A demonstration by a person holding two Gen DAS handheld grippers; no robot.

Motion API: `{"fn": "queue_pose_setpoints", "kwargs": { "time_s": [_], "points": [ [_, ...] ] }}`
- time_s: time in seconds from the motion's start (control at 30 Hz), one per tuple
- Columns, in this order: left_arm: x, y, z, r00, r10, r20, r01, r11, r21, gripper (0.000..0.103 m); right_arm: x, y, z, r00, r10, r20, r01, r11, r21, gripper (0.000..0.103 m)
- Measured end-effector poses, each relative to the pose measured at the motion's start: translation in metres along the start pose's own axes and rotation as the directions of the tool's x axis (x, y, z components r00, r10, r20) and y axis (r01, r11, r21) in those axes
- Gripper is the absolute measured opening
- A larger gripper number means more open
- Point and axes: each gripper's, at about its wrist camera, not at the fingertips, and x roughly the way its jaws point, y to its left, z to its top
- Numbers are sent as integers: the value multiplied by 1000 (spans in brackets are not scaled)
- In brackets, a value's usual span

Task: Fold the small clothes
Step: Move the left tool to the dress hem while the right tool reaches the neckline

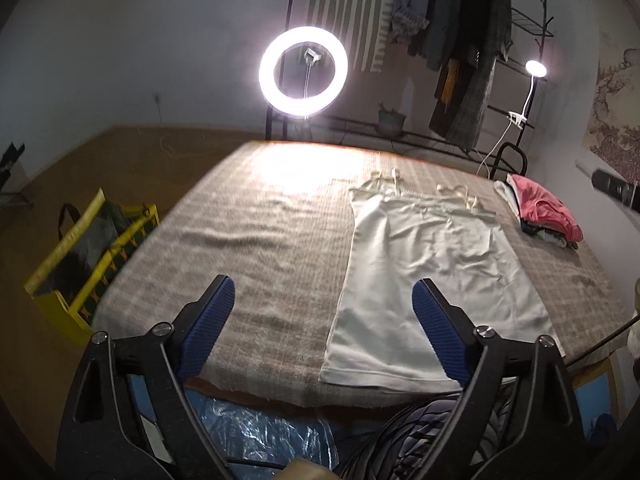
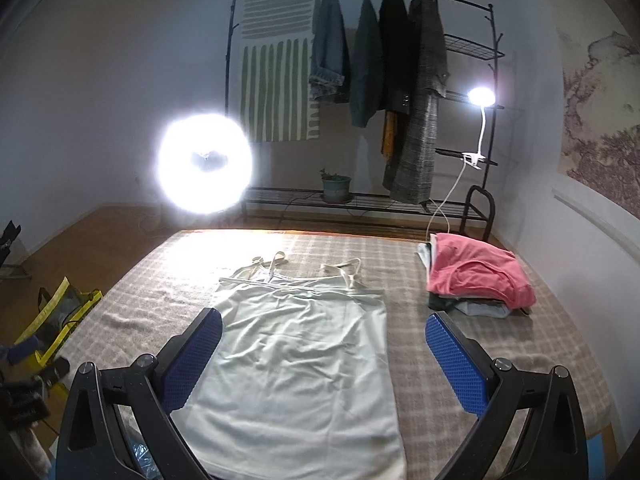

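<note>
Both hand-held grippers, left [image 1: 323, 296] and right [image 2: 324, 334], hang wide apart and hold nothing. Ahead of the right one, and ahead-right of the left, a white camisole [image 2: 304, 360] lies flat on the table [image 2: 460, 364] (straps farthest away). It looks thin, limp, likely slippery; pinching the near hem corners seems wisest.

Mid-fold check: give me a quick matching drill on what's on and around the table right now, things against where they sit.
Things:
1. white camisole
2. pink garment
3. yellow bag
4. potted plant

Places:
A. on the floor left of the table
B. spread flat on the table
C. on the clothes rack's bottom shelf
D. atop the folded stack at the table's far right

Pairs: 1-B, 2-D, 3-A, 4-C
</note>
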Motion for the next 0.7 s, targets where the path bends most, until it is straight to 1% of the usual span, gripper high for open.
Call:
{"fn": "queue_pose_setpoints", "kwargs": {
  "time_s": [0.07, 0.17, 0.3, 0.5, 0.57, 0.7],
  "points": [
    [13, 4, -5, 999, -16, -38, 15, 1000, -17, 84, 9, 6, 4, 1000, 4, -4, -4, 1000, -13, 102],
    [29, 8, -13, 995, -40, -87, 37, 998, -42, 79, 22, 16, 9, 1000, 5, -4, -5, 999, -40, 102],
    [47, 12, -22, 989, -65, -131, 55, 996, -75, 77, 35, 26, 14, 1000, 1, -5, -1, 997, -75, 101],
    [65, 16, -29, 982, -92, -166, 75, 992, -105, 73, 46, 38, 23, 1000, 13, 1, -12, 995, -103, 101],
    [72, 17, -30, 980, -95, -176, 76, 991, -113, 69, 49, 42, 24, 1000, 16, 2, -16, 994, -111, 101],
    [87, 25, -35, 974, -107, -199, 77, 985, -155, 67, 66, 49, 25, 999, 45, -11, -46, 991, -126, 100]
  ]
}}
